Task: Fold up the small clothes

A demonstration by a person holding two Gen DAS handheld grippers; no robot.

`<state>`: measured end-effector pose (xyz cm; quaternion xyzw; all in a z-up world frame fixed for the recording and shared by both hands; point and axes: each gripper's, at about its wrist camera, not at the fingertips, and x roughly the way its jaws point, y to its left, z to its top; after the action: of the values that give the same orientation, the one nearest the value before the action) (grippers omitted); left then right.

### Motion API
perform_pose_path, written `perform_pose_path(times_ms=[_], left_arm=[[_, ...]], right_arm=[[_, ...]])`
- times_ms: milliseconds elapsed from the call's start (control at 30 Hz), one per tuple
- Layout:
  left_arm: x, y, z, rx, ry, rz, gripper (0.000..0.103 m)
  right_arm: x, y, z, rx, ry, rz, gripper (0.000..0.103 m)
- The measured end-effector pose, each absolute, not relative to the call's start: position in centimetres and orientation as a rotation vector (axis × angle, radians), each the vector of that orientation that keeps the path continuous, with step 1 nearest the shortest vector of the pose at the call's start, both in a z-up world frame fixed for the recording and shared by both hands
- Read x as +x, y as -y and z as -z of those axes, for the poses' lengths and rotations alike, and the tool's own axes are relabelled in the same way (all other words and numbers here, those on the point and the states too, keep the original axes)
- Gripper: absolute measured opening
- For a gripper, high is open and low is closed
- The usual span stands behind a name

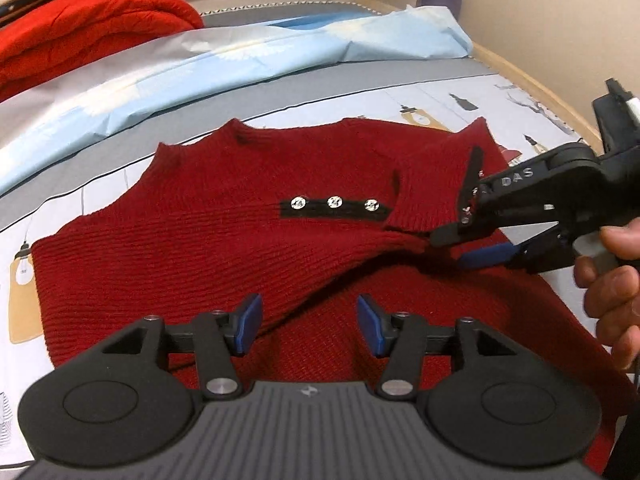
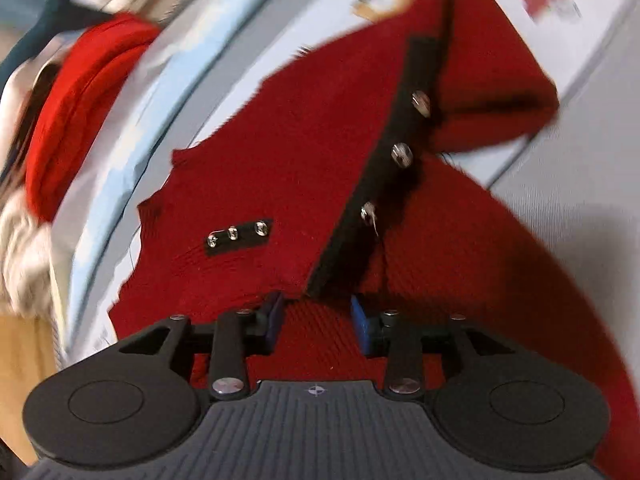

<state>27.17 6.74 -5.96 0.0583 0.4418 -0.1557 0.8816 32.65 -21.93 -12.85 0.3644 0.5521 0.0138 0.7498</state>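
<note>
Left tongs (image 1: 309, 325) stand half apart, blue pads (image 1: 249, 318) clear of the knit, hovering over the lower part of a red sweater (image 1: 192, 248) spread on a printed bed sheet (image 1: 448, 100). Right tongs (image 2: 316, 322) are also parted, nothing pinched between them; their tips sit at the folded-over sleeve (image 1: 434, 182), beside its black strip (image 2: 384, 184) with silver buttons. In the left view a hand (image 1: 612, 292) grips the right tool from the right, angled down toward the sleeve. A second black strip with three buttons (image 1: 334, 203) lies flat on the chest. A red blanket (image 1: 80, 28) sits behind.
</note>
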Motion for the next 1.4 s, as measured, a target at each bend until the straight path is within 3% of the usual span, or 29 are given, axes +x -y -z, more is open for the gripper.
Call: perform_pose_path(times_ms=[300, 333, 367, 400, 533, 633, 733, 767, 867, 900, 967, 1300, 1333, 1400], left_arm=[[28.3, -5.3, 7.2, 0.166, -0.912, 0.334, 0.058], [28.6, -4.9, 7.5, 0.187, -0.905, 0.321, 0.058], [28.8, -4.6, 7.8, 0.206, -0.896, 0.311, 0.058], [29.1, -4.2, 8.0, 0.228, -0.887, 0.300, 0.058], [30.0, -2.9, 8.7, 0.283, -0.811, 0.258, 0.057], [31.6, -4.2, 9.1, 0.169, -0.859, 0.195, 0.006], [32.8, -7.5, 8.1, -0.036, -0.889, 0.111, 0.005], [33.0, -8.5, 7.4, -0.071, -0.884, 0.086, 0.000], [33.1, -11.1, 5.0, -0.047, -0.828, -0.037, 0.000], [33.2, -12.5, 4.3, -0.068, -0.813, -0.069, 0.000], [33.2, -16.0, 2.9, -0.145, -0.798, -0.135, 0.000], [33.3, -22.2, 3.1, -0.222, -0.917, -0.132, 0.000], [33.4, -22.4, 3.1, -0.240, -0.924, -0.125, 0.001], [32.7, -22.6, 3.7, -0.270, -0.932, -0.095, 0.001]], right_arm=[[32.2, 22.8, 14.4, 0.861, -1.230, 0.097, 0.045], [32.2, 22.9, 14.7, 0.862, -1.232, 0.092, 0.042], [32.2, 22.9, 14.9, 0.860, -1.231, 0.088, 0.031], [32.3, 22.8, 14.9, 0.841, -1.228, 0.082, 0.011], [33.0, 21.1, 12.6, 0.668, -1.115, -0.004, 0.006], [32.9, 19.2, 8.9, 0.546, -0.949, -0.164, 0.004], [32.9, 17.4, 6.1, 0.452, -0.799, -0.375, 0.002], [33.0, 17.2, 5.8, 0.448, -0.785, -0.416, 0.002], [33.4, 17.0, 5.8, 0.426, -0.773, -0.398, 0.012], [33.7, 16.9, 6.0, 0.413, -0.774, -0.368, 0.031], [34.0, 16.5, 6.6, 0.373, -0.803, -0.303, 0.051], [34.8, 15.3, 12.8, 0.297, -1.115, -0.086, 0.050], [34.6, 15.2, 13.1, 0.301, -1.116, -0.087, 0.047], [34.6, 14.6, 13.3, 0.294, -1.105, -0.103, 0.008]])
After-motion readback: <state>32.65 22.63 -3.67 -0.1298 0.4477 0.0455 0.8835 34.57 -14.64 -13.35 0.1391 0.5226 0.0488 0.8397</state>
